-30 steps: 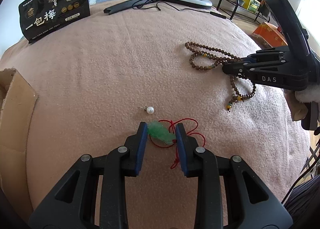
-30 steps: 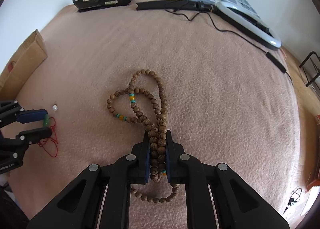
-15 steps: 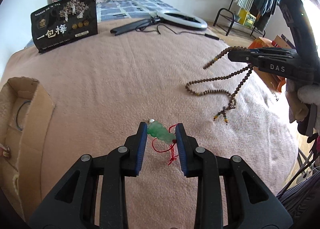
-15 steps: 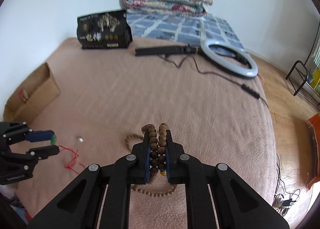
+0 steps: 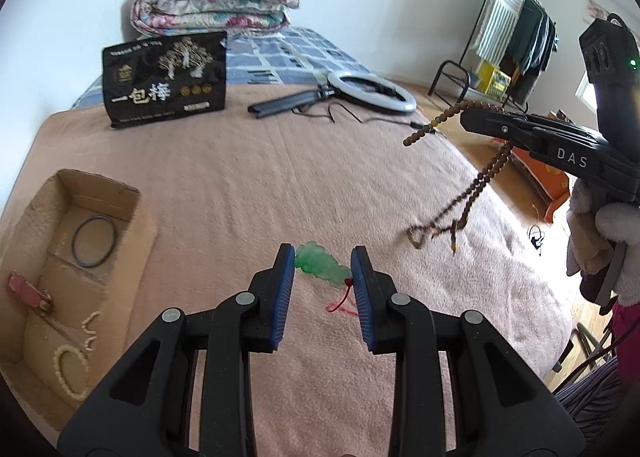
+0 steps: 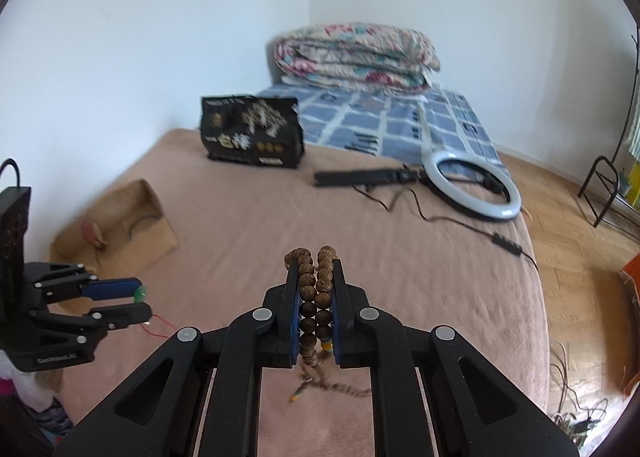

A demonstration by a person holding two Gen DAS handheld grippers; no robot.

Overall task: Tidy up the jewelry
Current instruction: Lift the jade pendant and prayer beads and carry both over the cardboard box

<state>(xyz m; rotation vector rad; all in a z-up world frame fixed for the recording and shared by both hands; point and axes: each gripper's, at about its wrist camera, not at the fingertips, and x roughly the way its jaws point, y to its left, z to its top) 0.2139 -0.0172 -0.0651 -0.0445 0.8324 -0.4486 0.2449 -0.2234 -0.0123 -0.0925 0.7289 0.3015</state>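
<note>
Leftmost, the cardboard box (image 5: 80, 257) lies on the bed's pink blanket (image 5: 280, 177), already holding a black ring (image 5: 95, 241), a pale bead bracelet (image 5: 72, 369) and a red clip (image 5: 30, 293). Our left claw (image 5: 323, 269) pinches the green jade pendant (image 5: 320, 263) clear of the blanket, its red cord (image 5: 340, 303) trailing below. To the right, our right claw (image 6: 316, 281) is clamped on the wooden bead necklace (image 6: 314, 297), whose loose end dangles. We should carry each piece over the box with steady hands, lower until the hanging cord and beads settle inside, and only then release.
</note>
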